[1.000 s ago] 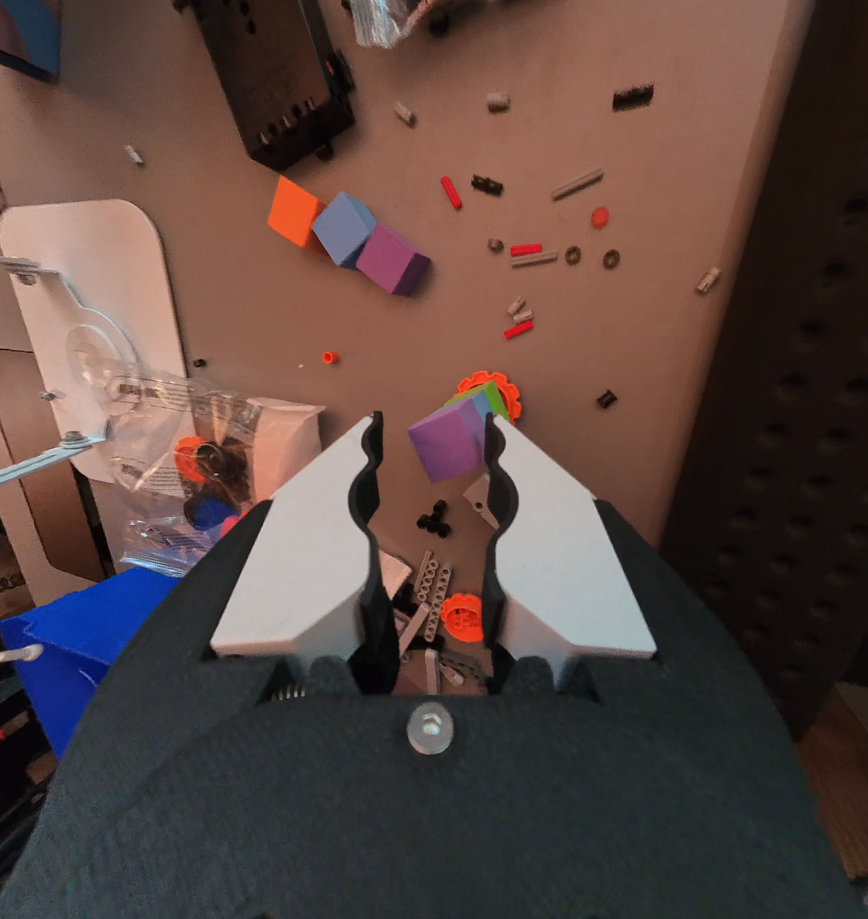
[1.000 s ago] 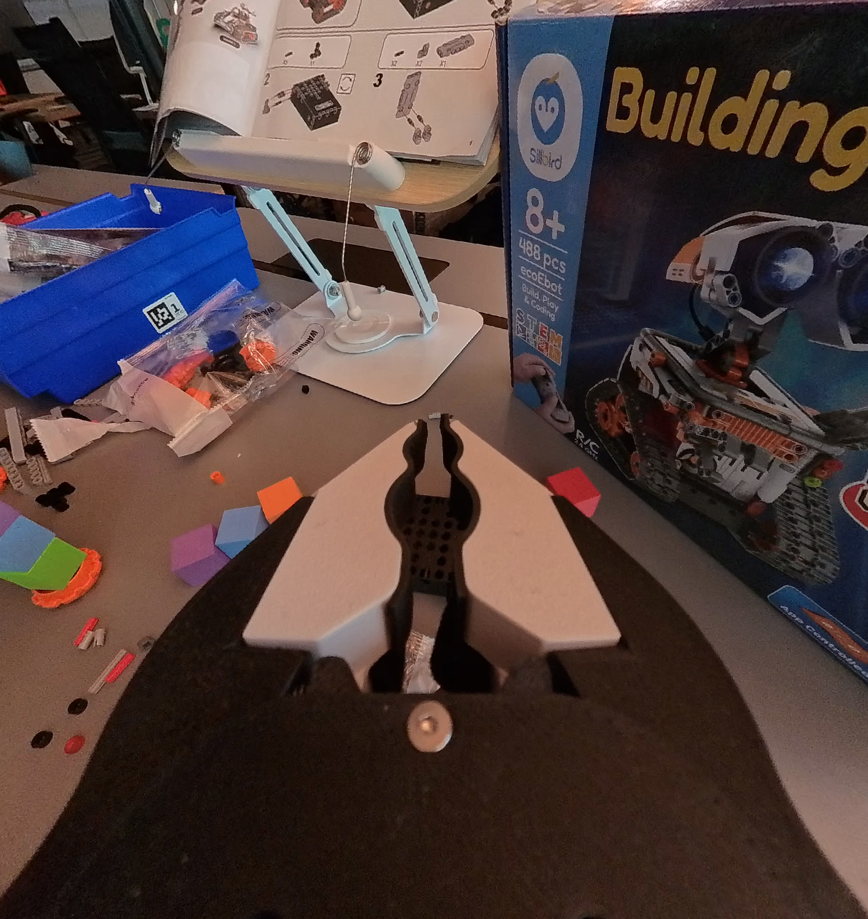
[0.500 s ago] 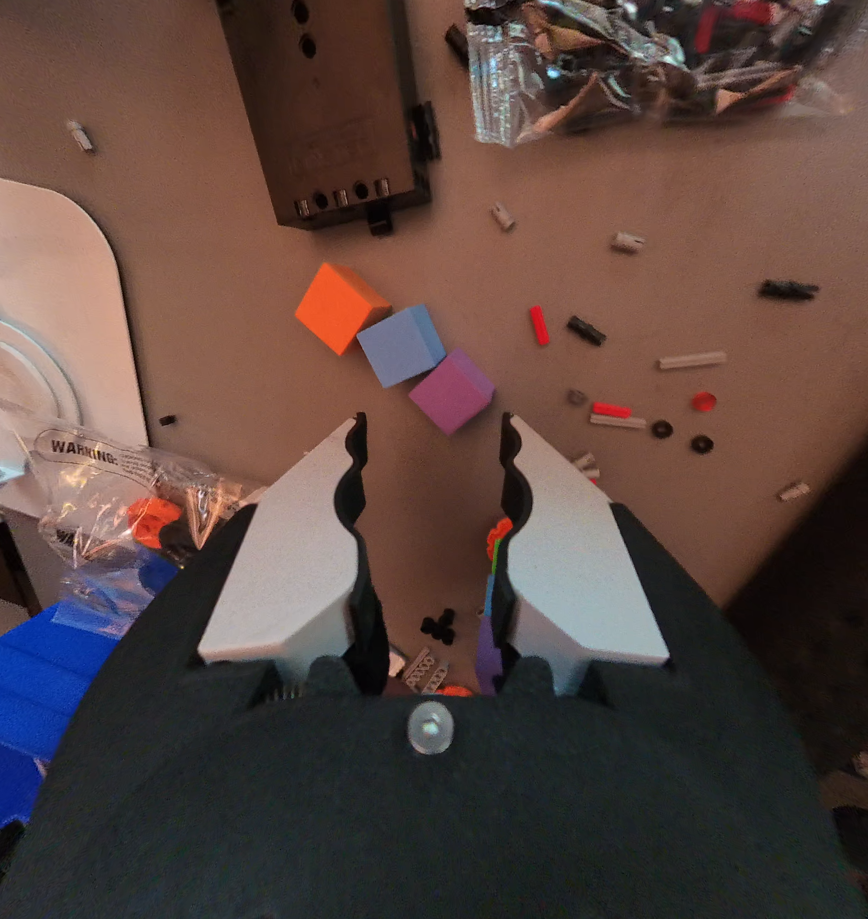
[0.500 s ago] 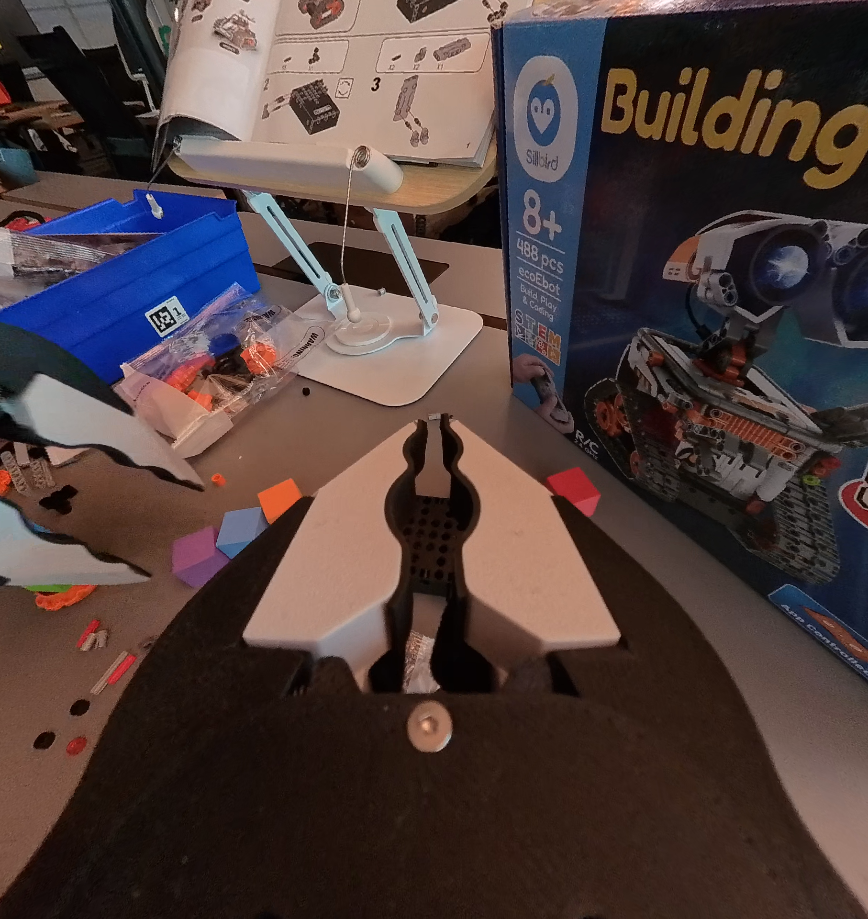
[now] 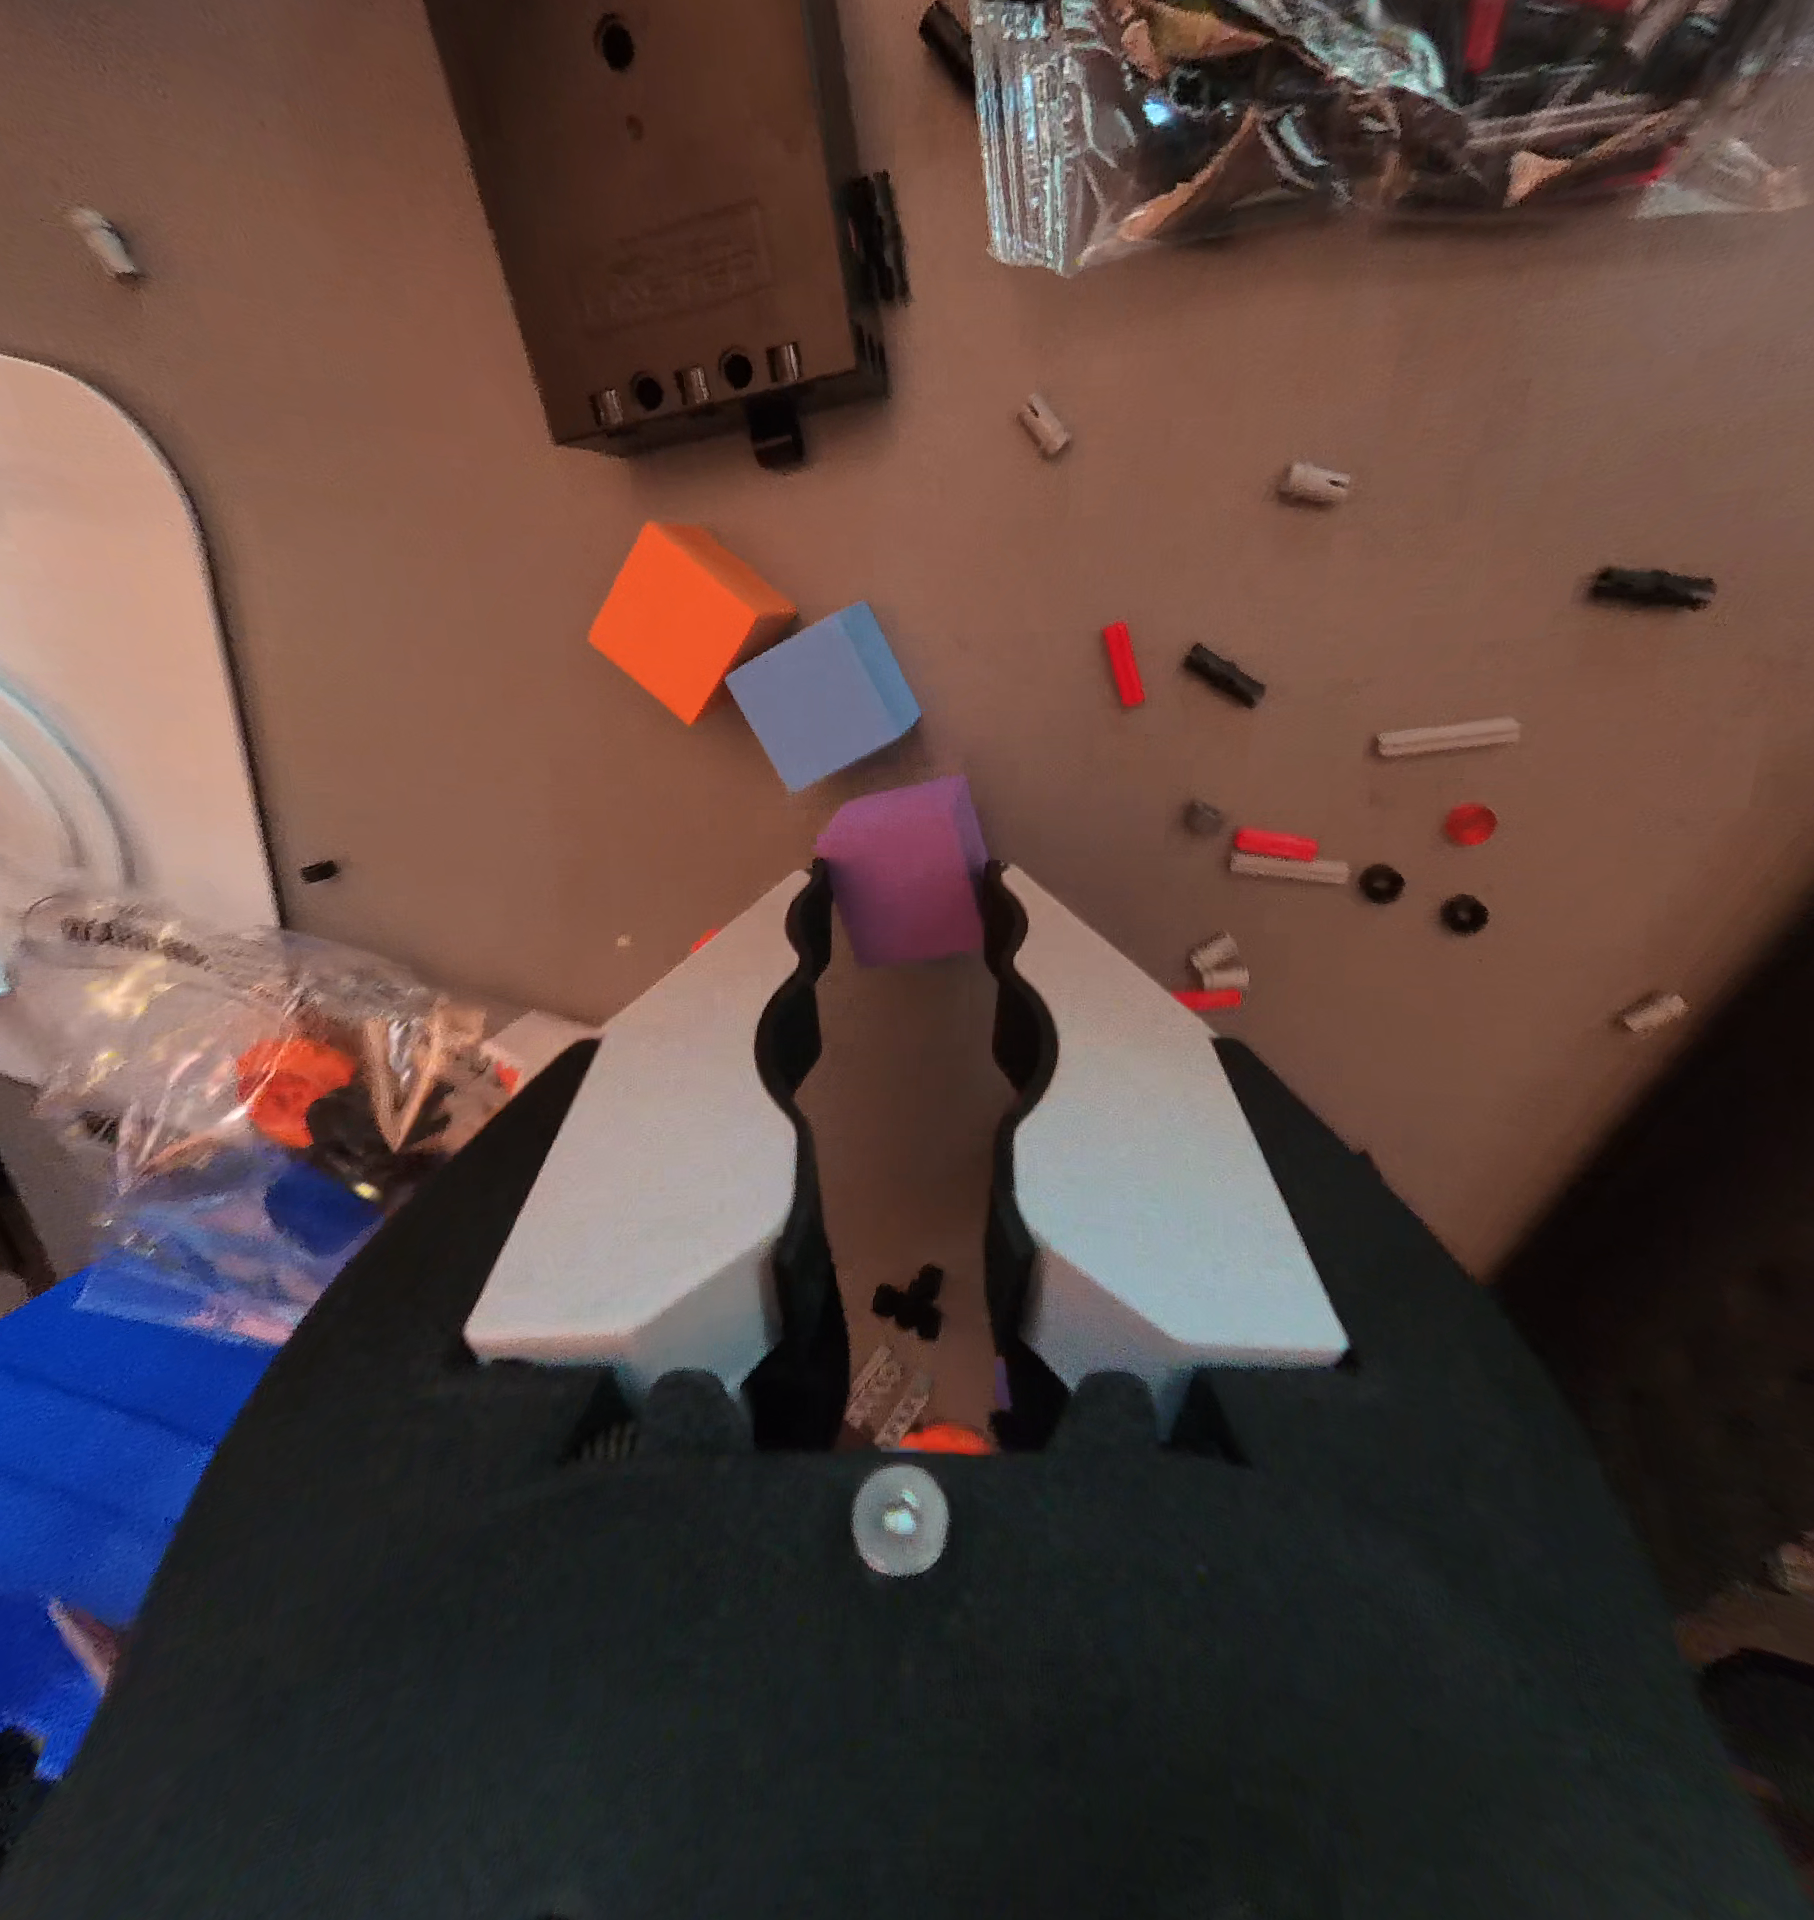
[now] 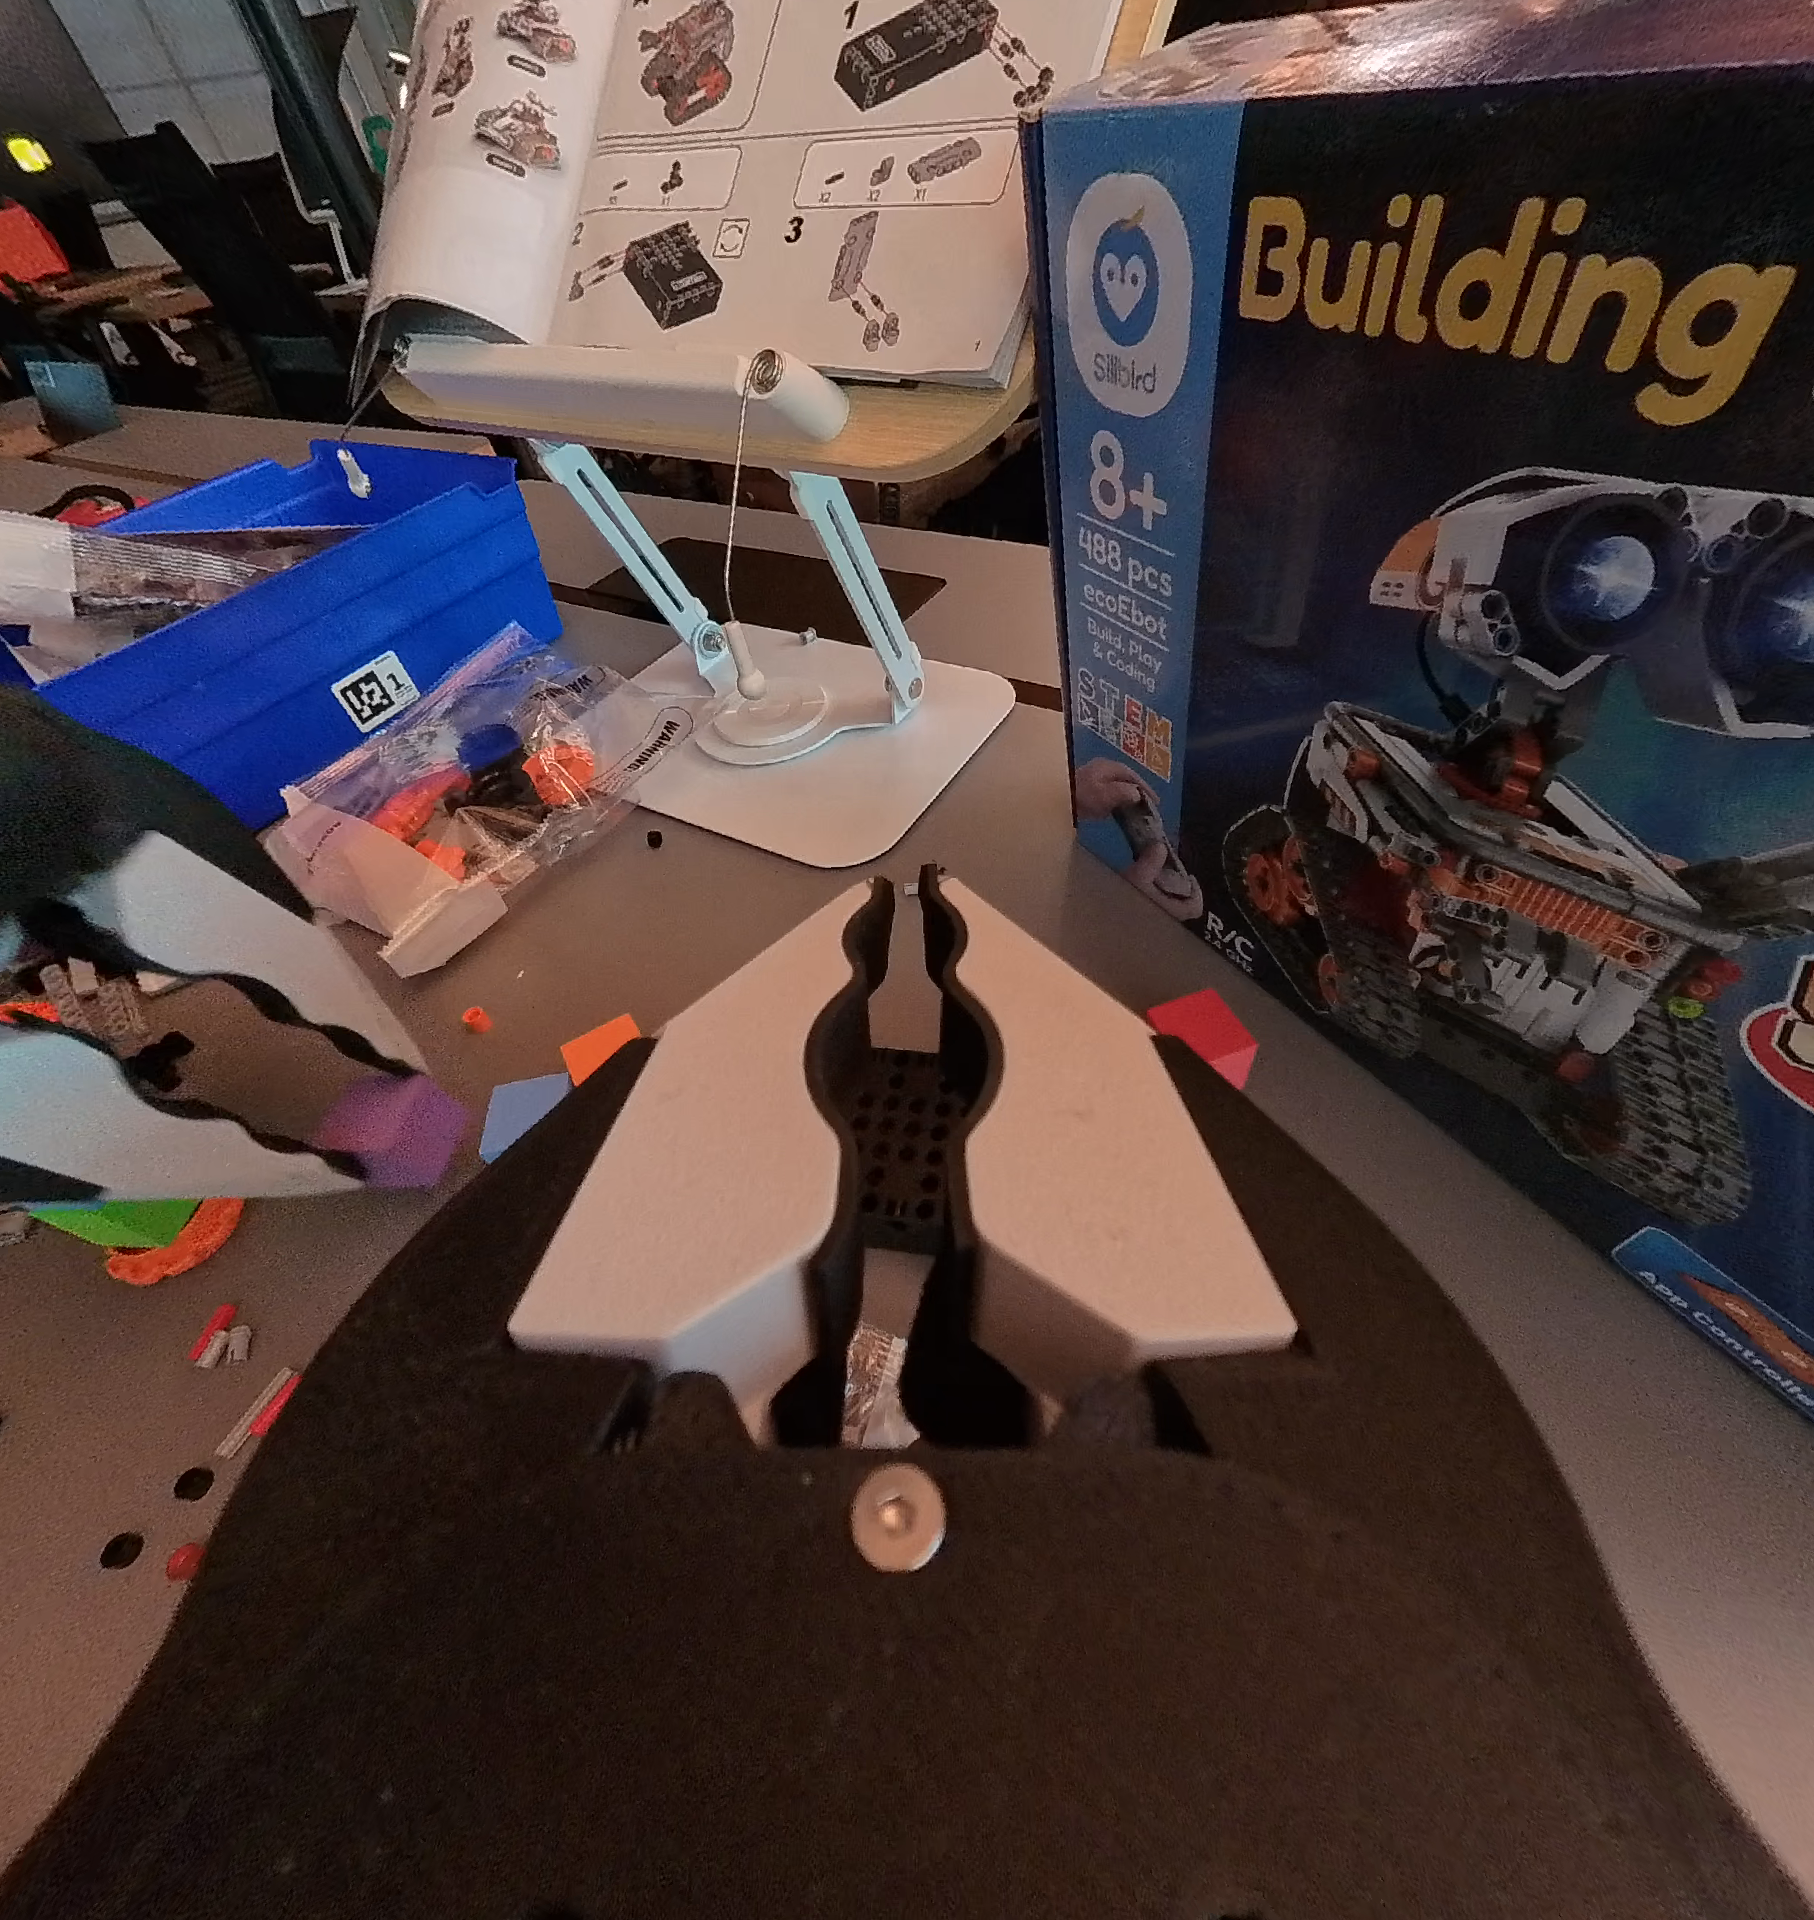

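On the far left of the right wrist view, a blue bin (image 6: 290, 644) stands on the bench (image 6: 778, 935), and a clear bag of small parts (image 6: 487, 758) lies just beside its near wall. To the right of the bag stands a white book stand (image 6: 830, 769) that carries an open instruction booklet (image 6: 737, 177). Further right, a large printed box (image 6: 1505, 644) stands upright, and a red cube (image 6: 1204, 1029) lies near its lower left corner.

The left hand-held gripper (image 5: 903, 883) is above the bench, and its two fingertips (image 5: 996, 894) press on the two sides of a purple cube (image 5: 903, 868), so it pinches this cube at the very tip. A light blue cube (image 5: 825, 696) lies just beyond the purple one, and an orange cube (image 5: 679, 618) touches the blue one on its left side. A dark rectangular module (image 5: 674, 208) lies farther away. Small red, black and grey pins (image 5: 1287, 852) are scattered to the right, and a silver foil bag (image 5: 1381, 114) lies at the far right.

The right hand-held gripper (image 6: 908, 883) has its fingers nearly together at the tip, with a narrow gap only. A black perforated part (image 6: 903, 1132) sits deeper between them, and they appear to grip it.
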A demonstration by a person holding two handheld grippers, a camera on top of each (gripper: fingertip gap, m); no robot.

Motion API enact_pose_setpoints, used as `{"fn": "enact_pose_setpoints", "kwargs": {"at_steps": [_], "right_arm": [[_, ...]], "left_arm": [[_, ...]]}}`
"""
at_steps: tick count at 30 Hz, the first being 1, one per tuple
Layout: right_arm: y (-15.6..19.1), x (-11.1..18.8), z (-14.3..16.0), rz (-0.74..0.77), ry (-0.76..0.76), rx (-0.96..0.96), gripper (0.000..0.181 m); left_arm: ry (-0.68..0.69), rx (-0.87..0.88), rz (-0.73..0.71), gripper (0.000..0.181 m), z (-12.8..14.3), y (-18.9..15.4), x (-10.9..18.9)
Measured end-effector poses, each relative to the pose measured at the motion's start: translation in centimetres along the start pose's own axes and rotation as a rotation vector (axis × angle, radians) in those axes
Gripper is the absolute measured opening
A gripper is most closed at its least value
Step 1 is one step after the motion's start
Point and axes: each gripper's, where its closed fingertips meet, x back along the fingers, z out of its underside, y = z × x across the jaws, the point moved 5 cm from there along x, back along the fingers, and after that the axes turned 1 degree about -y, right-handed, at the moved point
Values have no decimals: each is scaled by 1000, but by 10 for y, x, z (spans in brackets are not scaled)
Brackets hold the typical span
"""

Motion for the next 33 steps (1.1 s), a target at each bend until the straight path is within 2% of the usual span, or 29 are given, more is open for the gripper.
{"fn": "enact_pose_setpoints", "kwargs": {"at_steps": [7,11,19,31,33], "right_arm": [[1,-1,0,-3,3,5,5],[1,-1,0,-2,4,4,5],[2,-3,2,-3,14,8,5],[1,-3,2,-4,12,4,5],[1,-3,2,-4,11,4,5]], "left_arm": [[-88,-49,-27,28,29,-4,79],[-78,-95,-32,28,51,-12,104],[-26,-130,-3,28,72,-24,92],[-6,-147,-4,29,69,-27,81],[0,-145,-25,36,69,-25,81]]}}
